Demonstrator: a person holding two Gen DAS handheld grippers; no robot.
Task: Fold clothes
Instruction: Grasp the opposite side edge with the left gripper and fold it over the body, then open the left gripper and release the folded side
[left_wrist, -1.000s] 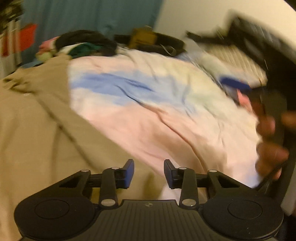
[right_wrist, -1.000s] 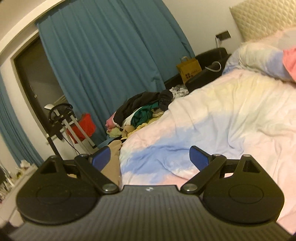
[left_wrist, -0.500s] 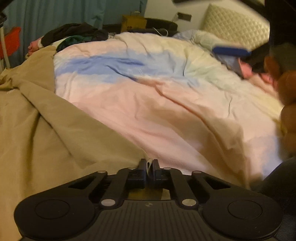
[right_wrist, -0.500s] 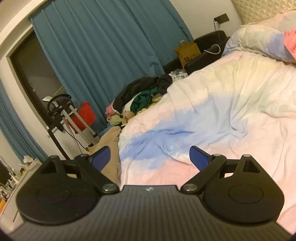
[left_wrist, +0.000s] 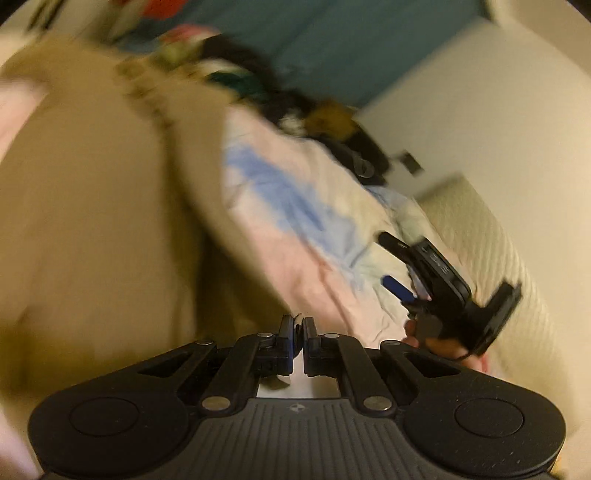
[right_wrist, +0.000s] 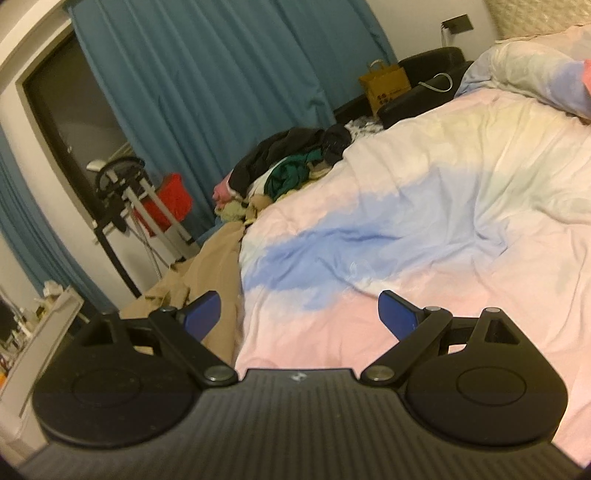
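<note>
While the tan garment (left_wrist: 92, 229) spreads wide and blurred across the bed's pastel duvet (right_wrist: 461, 192), we pinch its edge in our left gripper (left_wrist: 298, 325), jaws nearly closed. Our right gripper (right_wrist: 299, 310) hovers wide open, empty. Piled clothes (right_wrist: 288, 166) sit beyond; motion blur smears the left view.

Left wrist view is tilted and blurred, close above the tan garment (left_wrist: 92, 229), facing across the bed (left_wrist: 295, 206). Right wrist view is low and level, facing the blue curtain (right_wrist: 207, 92). Both share the clothes pile (right_wrist: 291, 158).
</note>
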